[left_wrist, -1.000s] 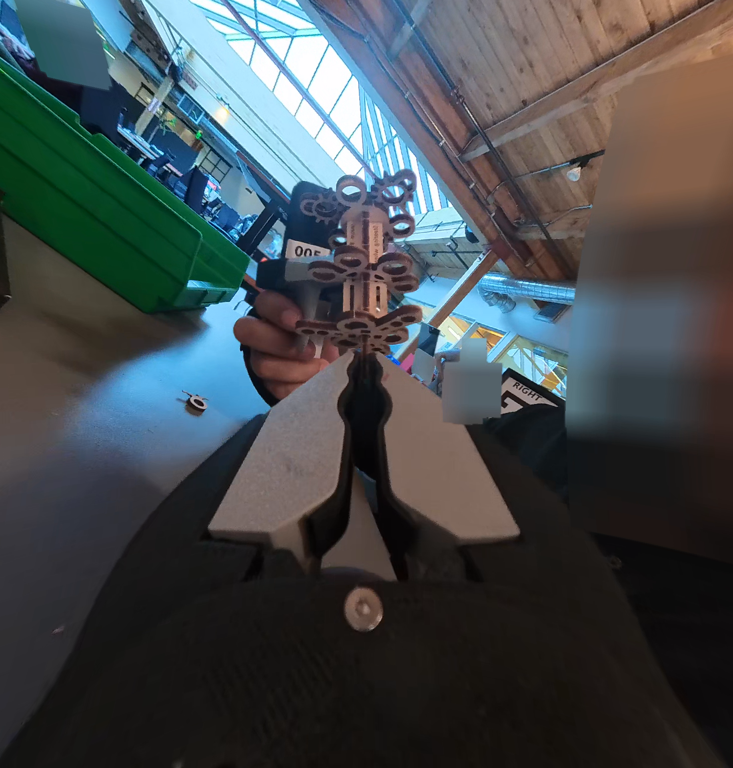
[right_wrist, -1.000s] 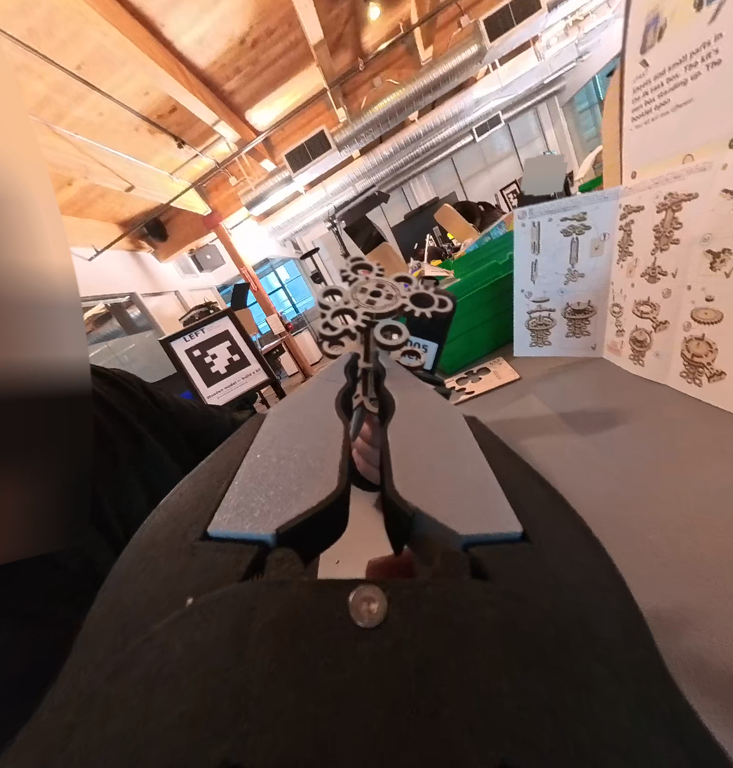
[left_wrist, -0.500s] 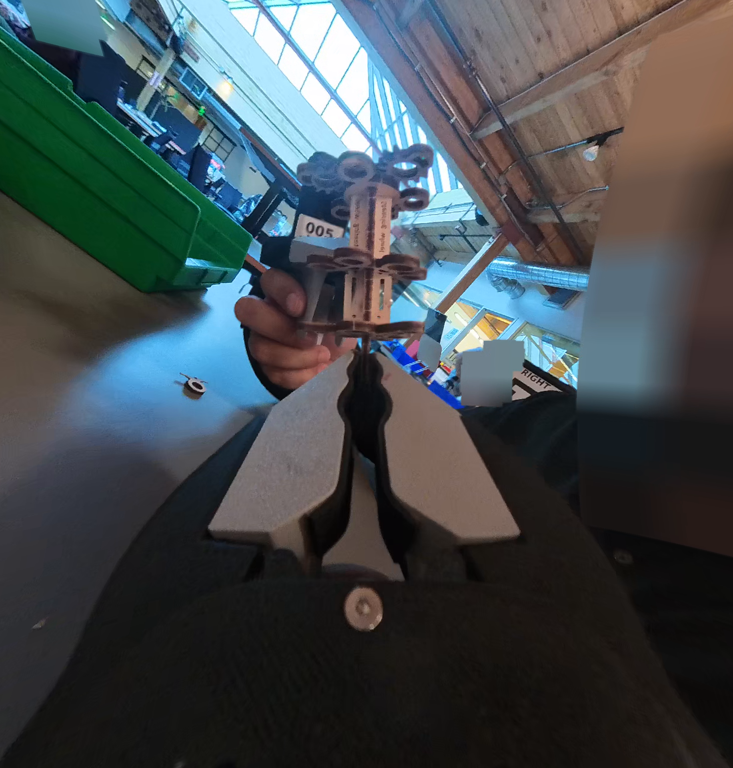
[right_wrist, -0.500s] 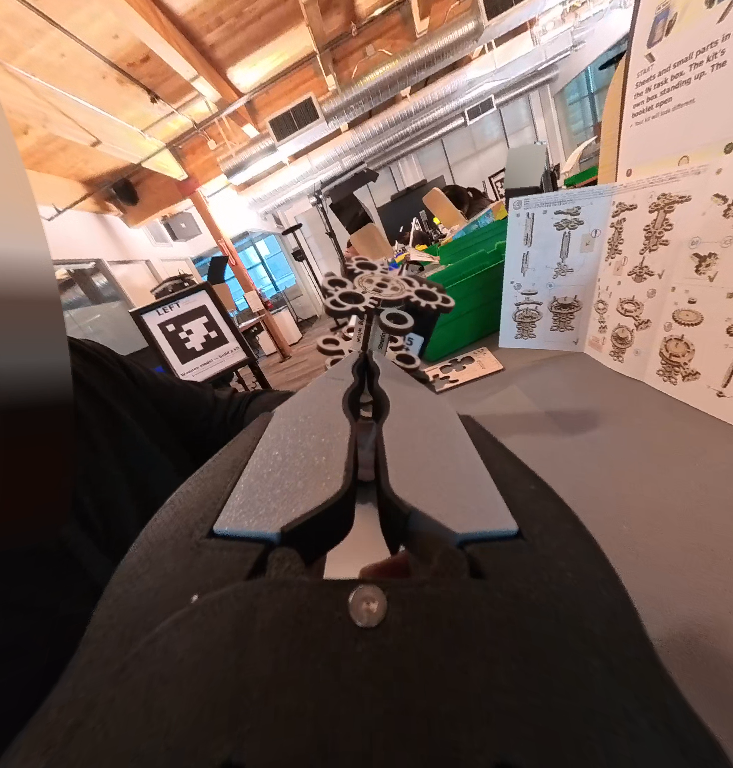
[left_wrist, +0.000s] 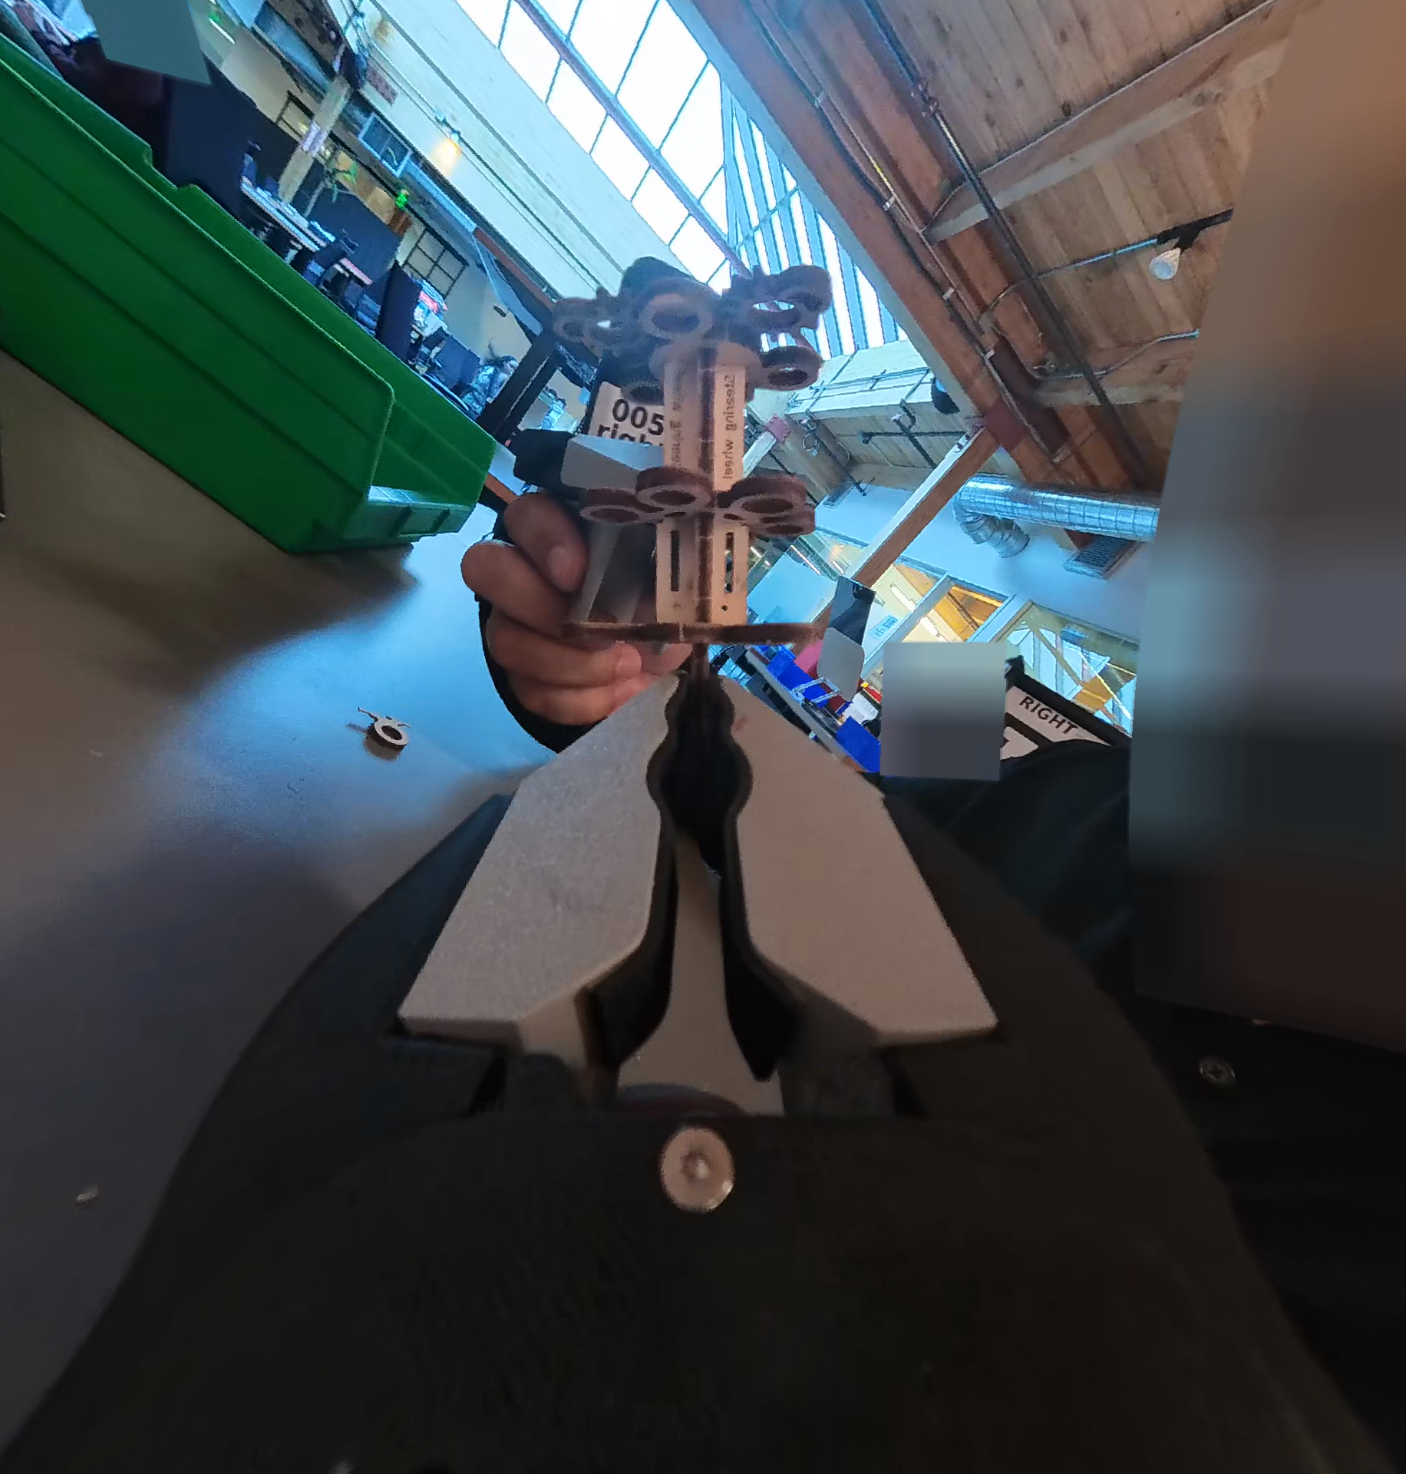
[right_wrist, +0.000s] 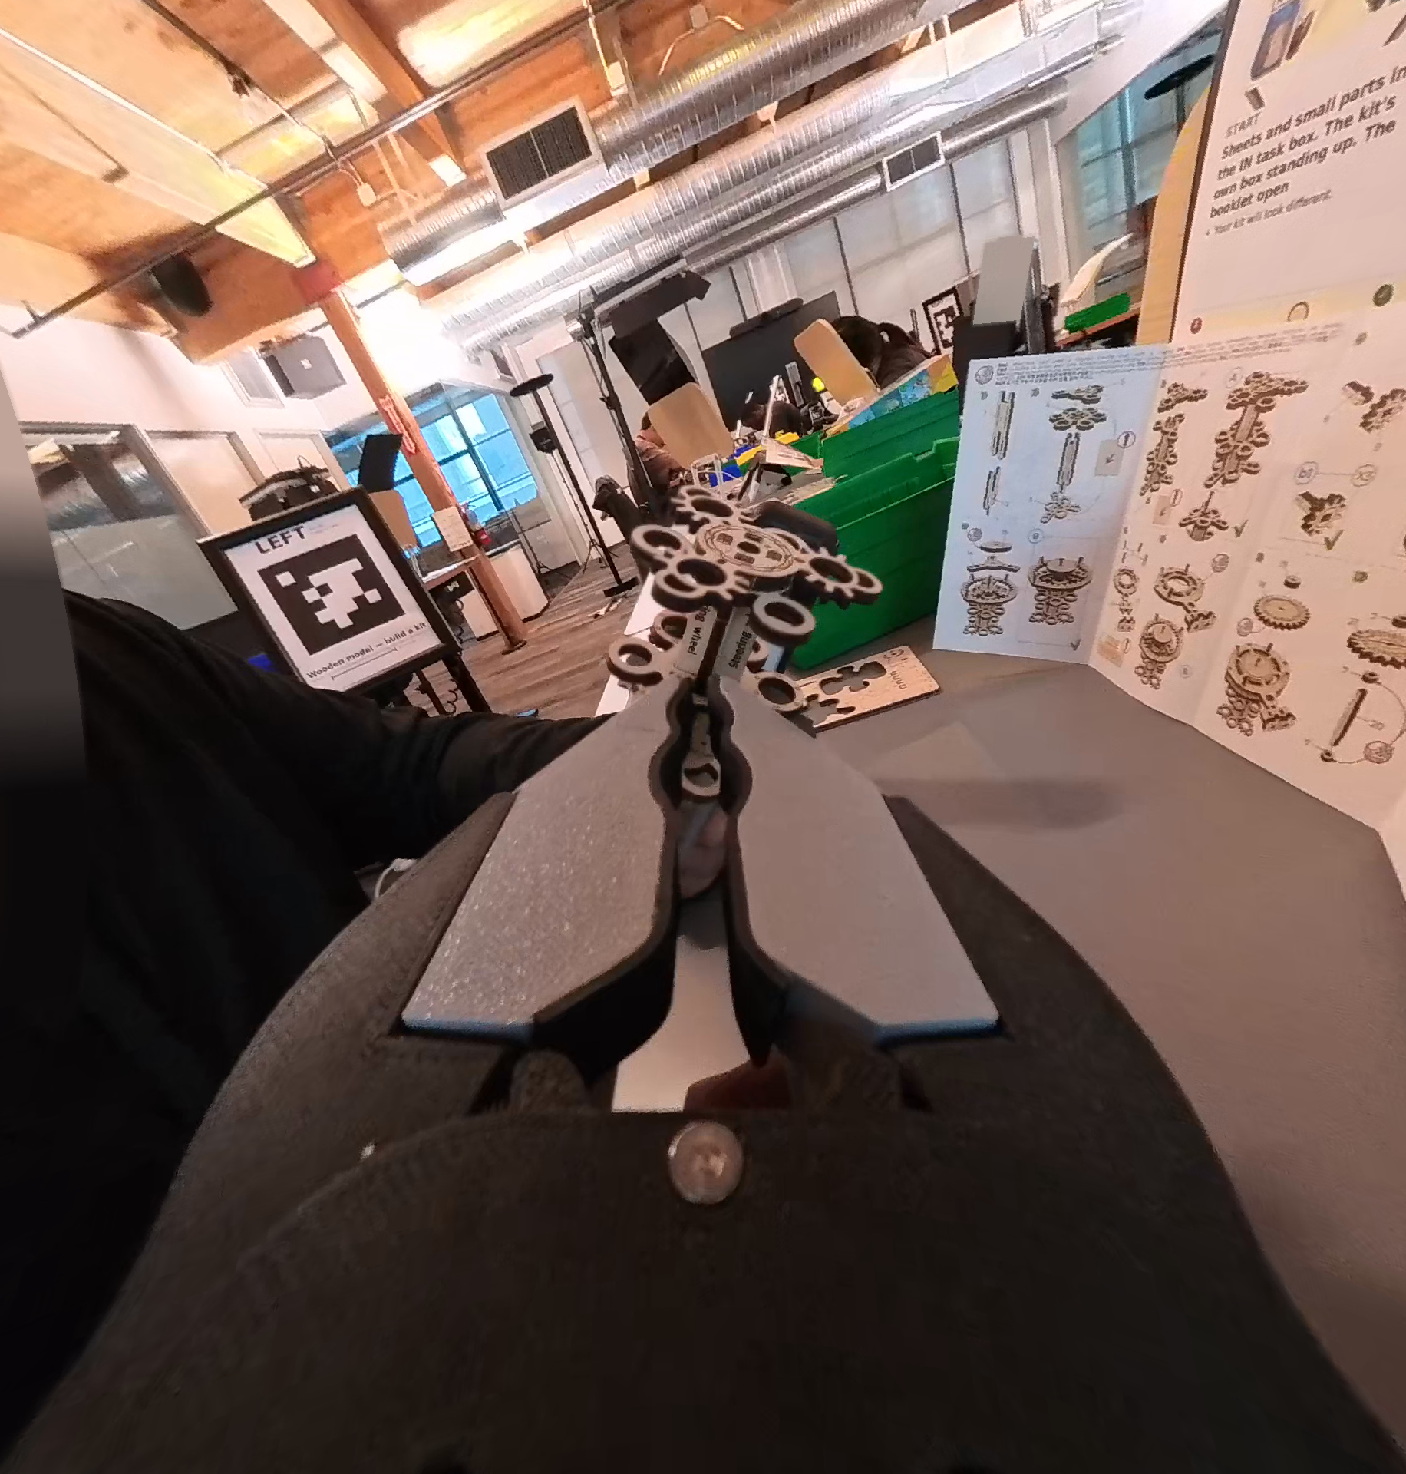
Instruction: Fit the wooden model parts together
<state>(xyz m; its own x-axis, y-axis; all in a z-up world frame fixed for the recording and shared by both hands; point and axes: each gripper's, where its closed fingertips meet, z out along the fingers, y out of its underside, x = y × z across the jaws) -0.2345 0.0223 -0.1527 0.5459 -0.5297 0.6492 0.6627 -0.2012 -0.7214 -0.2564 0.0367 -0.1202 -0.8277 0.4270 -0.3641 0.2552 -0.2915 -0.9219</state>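
The wooden model [left_wrist: 696,478] is a pale slotted column with three dark ring-petal discs stacked on it. My left gripper [left_wrist: 696,690] is shut on a thin tab under its lowest disc and holds it upright above the grey table [left_wrist: 165,638]. The right gripper's grey fingers [left_wrist: 604,550], held by a hand, meet the model's left side. In the right wrist view my right gripper [right_wrist: 696,698] is shut on the model [right_wrist: 752,562] below its top disc. A small ring part sits between the fingers further back. The left gripper is hidden behind the model there.
A small loose wooden ring piece [left_wrist: 386,730] lies on the table. Green bins [left_wrist: 205,359] stand at the back. A punched wooden sheet [right_wrist: 875,690] lies by the standing instruction sheet [right_wrist: 1162,558]. A marker sign [right_wrist: 333,590] stands to the left. The grippers' ends are close to 4 cm from one another.
The model has tilted: in the left wrist view its discs have turned nearly edge-on, and in the right wrist view its top disc now faces more upward. Both grippers have stayed shut on it.
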